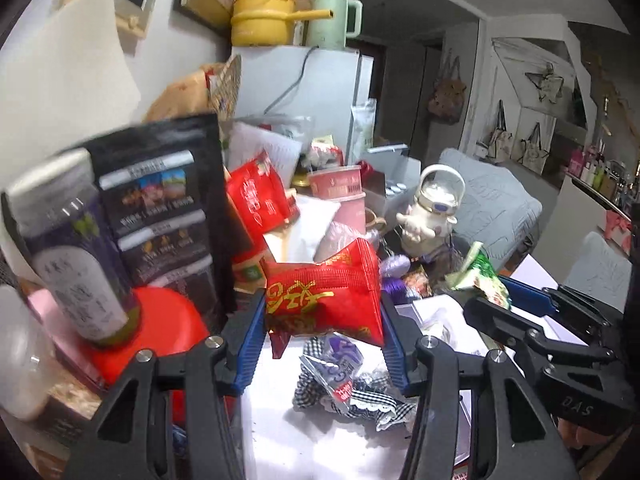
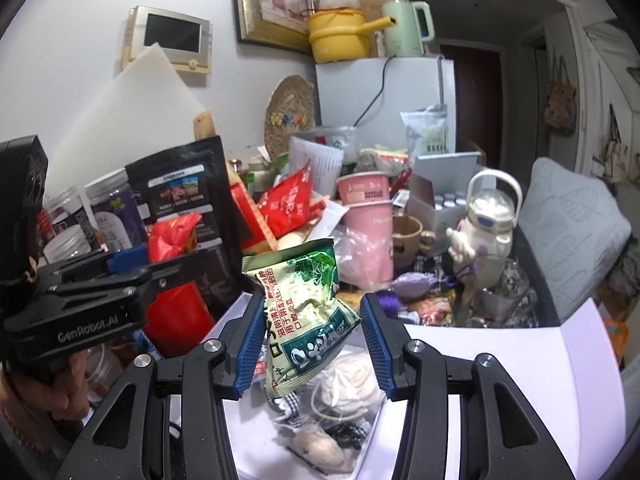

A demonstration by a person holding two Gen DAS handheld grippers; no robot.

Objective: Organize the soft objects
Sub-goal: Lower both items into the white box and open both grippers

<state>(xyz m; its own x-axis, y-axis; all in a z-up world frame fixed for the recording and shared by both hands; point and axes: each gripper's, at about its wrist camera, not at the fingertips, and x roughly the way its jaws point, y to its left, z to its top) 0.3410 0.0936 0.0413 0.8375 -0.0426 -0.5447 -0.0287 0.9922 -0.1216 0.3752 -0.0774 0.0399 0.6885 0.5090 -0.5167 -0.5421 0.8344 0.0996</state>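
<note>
diagonally — green packet [image 2: 306, 312] in right claw [image 2: 312, 336].

Your desk [image 2: 500, 364] has a white top under the clutter. On it you have a black-and-white checked cloth [image 1: 360, 400], a pink cup [image 2: 370, 236], a red bowl [image 1: 168, 320] and a clear glass [image 2: 504, 292].

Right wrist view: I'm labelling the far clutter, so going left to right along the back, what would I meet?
Wall intercom screen → framed picture → yellow pot → green kettle → dark door → grey cushion.
</note>
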